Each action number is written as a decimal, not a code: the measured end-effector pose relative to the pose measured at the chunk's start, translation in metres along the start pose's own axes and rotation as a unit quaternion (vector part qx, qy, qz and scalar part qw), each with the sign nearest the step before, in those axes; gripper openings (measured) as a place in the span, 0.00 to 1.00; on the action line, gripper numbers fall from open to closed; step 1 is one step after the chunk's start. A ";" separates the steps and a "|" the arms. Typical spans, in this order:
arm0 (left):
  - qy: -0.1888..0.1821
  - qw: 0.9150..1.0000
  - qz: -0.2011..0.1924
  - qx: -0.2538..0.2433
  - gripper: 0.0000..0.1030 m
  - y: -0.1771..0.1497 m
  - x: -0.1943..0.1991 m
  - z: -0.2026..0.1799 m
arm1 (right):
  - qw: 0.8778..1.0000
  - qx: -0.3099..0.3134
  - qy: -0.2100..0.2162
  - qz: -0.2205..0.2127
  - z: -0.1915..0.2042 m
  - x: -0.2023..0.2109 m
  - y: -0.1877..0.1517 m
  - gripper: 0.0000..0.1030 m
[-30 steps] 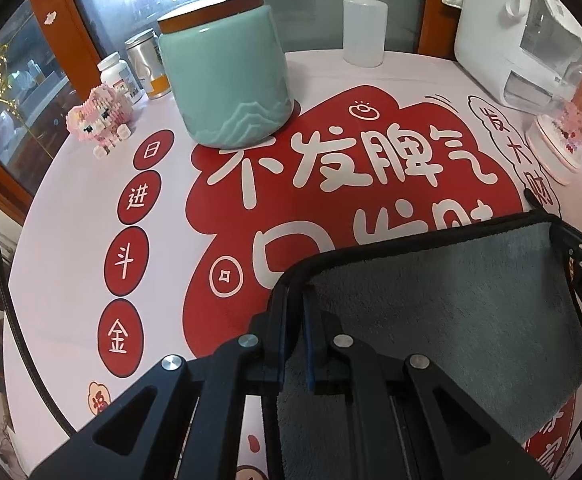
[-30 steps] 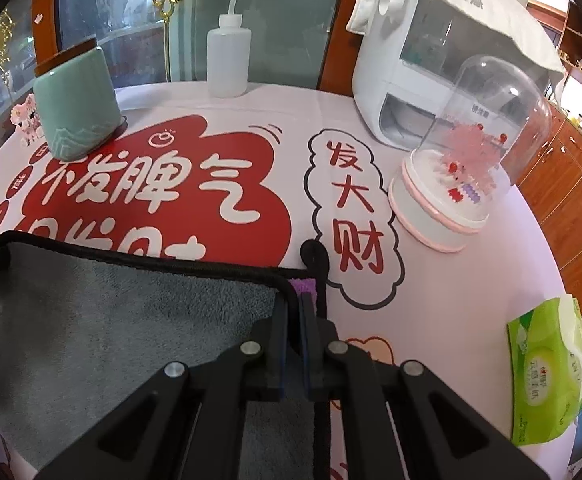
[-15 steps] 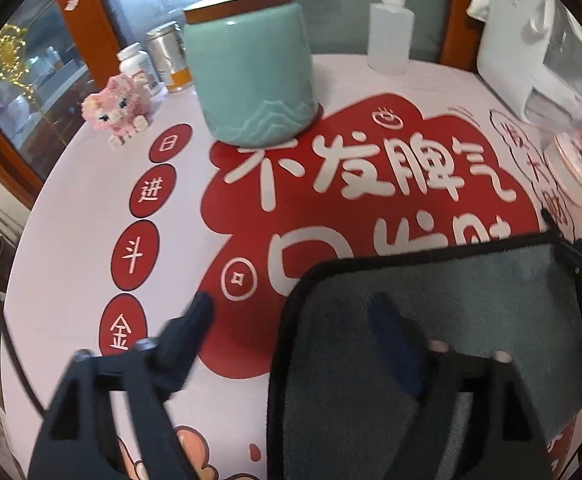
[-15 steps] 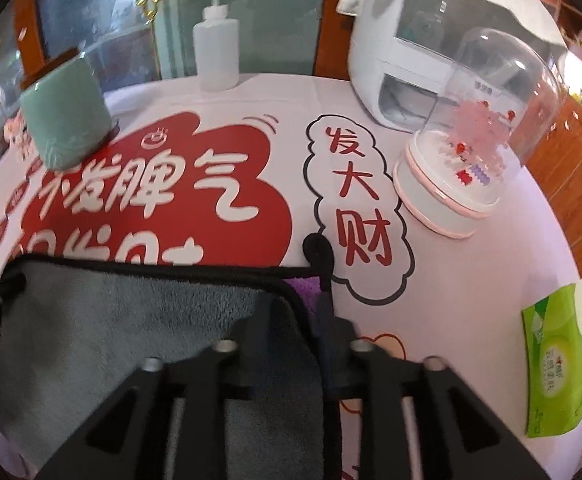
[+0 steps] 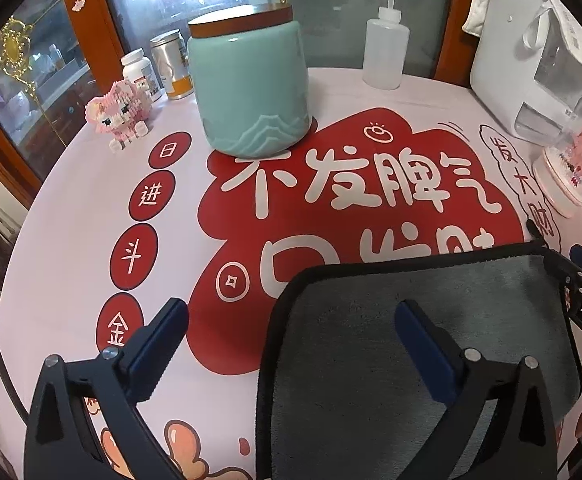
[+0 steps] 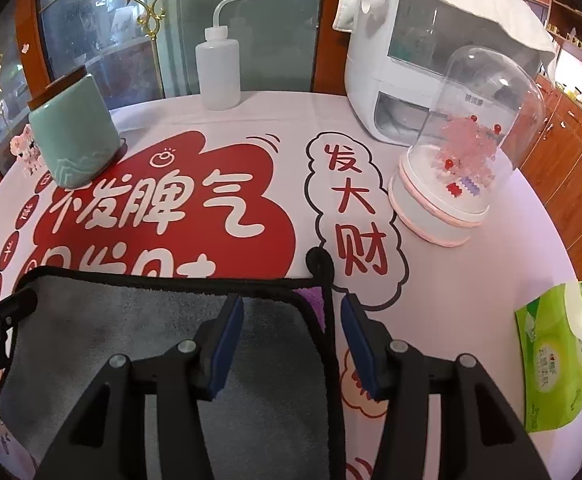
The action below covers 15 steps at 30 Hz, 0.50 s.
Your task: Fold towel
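A grey towel [image 5: 371,360] with a black border lies folded flat on the printed tablecloth; it also shows in the right wrist view [image 6: 131,332]. A purple layer [image 6: 311,300] peeks out at its far right corner, beside a black hanging loop [image 6: 319,262]. My left gripper [image 5: 291,316] is open and empty over the towel's far left corner, one finger over the cloth, one over the towel. My right gripper [image 6: 291,312] is open and empty, straddling the towel's far right corner.
A teal ceramic jar [image 5: 251,88], a squeeze bottle [image 5: 385,54], a pink brick pig [image 5: 117,114] and small bottles [image 5: 141,72] stand at the back. A white appliance [image 6: 423,60], a glass dome ornament [image 6: 463,160] and a green wipes pack [image 6: 559,356] stand at the right.
Both grippers were shut on the towel's far corners a second ago. They have opened and let the towel go, and it now lies flat. Both have lifted back slightly.
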<state>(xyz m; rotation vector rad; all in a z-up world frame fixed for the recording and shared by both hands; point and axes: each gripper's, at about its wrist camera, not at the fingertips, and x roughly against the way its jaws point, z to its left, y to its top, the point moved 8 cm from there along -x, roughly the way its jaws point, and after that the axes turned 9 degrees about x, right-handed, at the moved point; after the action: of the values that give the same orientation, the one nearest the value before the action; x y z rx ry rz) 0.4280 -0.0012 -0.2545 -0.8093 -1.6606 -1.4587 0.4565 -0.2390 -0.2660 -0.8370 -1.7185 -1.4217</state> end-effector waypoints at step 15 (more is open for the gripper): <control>-0.011 0.999 0.015 0.045 0.99 -0.011 0.026 0.010 | 1.000 -0.017 0.011 -0.018 0.006 0.033 -0.007 0.79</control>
<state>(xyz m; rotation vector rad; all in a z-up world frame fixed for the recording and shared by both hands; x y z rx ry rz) 0.4039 0.0064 -0.2382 -0.8002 -1.7110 -1.3488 0.4324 -0.2330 -0.2416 -0.8096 -1.7047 -1.4833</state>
